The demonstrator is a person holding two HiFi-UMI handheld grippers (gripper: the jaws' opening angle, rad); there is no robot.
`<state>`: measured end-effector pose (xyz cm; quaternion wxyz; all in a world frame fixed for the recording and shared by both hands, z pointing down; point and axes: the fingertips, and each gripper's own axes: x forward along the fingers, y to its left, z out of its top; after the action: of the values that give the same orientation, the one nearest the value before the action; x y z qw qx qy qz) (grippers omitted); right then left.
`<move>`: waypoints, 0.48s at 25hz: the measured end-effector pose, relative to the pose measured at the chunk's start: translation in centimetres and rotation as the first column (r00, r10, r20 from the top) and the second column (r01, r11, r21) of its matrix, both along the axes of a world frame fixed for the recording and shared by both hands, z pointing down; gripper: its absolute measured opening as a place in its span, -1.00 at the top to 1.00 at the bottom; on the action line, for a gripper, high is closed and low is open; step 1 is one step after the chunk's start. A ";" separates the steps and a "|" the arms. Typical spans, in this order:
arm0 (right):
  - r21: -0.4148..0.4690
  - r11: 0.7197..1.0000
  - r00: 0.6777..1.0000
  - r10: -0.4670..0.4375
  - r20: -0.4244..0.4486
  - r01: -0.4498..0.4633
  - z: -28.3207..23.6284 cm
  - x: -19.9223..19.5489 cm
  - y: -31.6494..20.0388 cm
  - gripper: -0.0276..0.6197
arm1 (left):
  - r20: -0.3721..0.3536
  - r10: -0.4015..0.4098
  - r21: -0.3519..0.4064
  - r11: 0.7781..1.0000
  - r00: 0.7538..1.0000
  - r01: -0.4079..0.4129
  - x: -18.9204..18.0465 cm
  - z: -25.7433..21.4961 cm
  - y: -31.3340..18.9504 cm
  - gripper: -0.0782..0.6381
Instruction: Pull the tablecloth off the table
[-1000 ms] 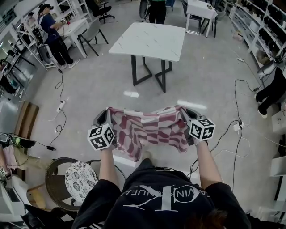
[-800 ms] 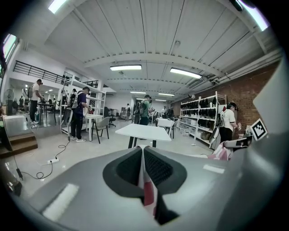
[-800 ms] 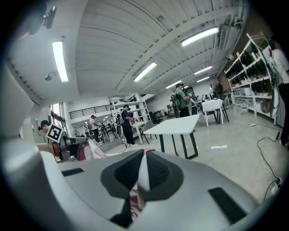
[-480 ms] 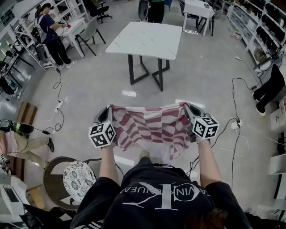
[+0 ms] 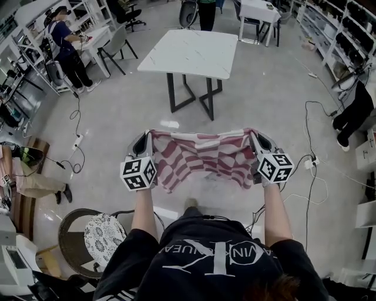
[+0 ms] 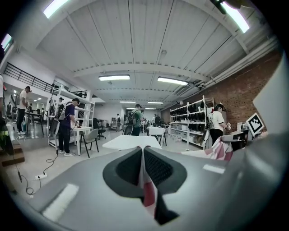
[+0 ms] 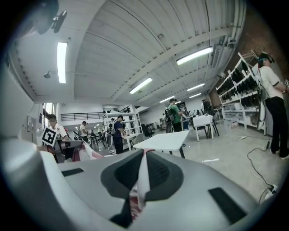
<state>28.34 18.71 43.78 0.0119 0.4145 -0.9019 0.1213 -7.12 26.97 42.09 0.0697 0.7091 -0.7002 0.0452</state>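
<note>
The red-and-white checked tablecloth [image 5: 200, 157] hangs stretched in the air between my two grippers, well short of the bare white table [image 5: 191, 53]. My left gripper [image 5: 145, 141] is shut on the cloth's left top corner, and a strip of cloth [image 6: 145, 180] shows pinched between its jaws. My right gripper [image 5: 256, 138] is shut on the right top corner, with cloth [image 7: 141, 182] clamped between its jaws. The table [image 6: 131, 142] stands ahead in the left gripper view and the table [image 7: 165, 140] also shows in the right gripper view. The cloth's lower edge droops toward my body.
A round wicker chair with a patterned cushion [image 5: 103, 235] stands at my lower left. Cables [image 5: 305, 170] run over the floor at the right. A person [image 5: 61, 47] stands by shelving at the far left; another person [image 5: 205, 12] stands beyond the table.
Both grippers have moved apart and slightly up, so the cloth is now pulled flatter and wider. The table looks a little farther away.
</note>
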 end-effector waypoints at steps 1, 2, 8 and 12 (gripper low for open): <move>0.010 1.000 1.000 0.002 -0.002 -0.002 -0.4 0.1 -0.2 0.87 | 0.005 0.004 0.008 1.000 1.000 -0.004 0.1 -0.3 -0.2 0.72; 0.019 1.000 1.000 0.003 -0.003 -0.003 -0.8 0.3 -0.3 0.87 | 0.010 0.007 0.015 1.000 1.000 -0.008 0.3 -0.7 -0.5 0.72; 0.067 0.998 1.000 0.006 -0.019 -0.005 -3.2 0.7 -1.7 0.87 | 0.024 0.017 0.048 0.999 1.000 -0.018 0.7 -2.6 -2.0 0.72; 0.095 0.995 1.000 0.004 -0.025 -0.002 -4.9 0.7 -2.5 0.87 | 0.033 0.018 0.068 0.997 0.999 -0.020 0.7 -4.0 -2.7 0.72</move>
<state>29.01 16.26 38.92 0.0035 0.4174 -0.9058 0.0731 -6.43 24.24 38.09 0.0336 0.7169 -0.6956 0.0333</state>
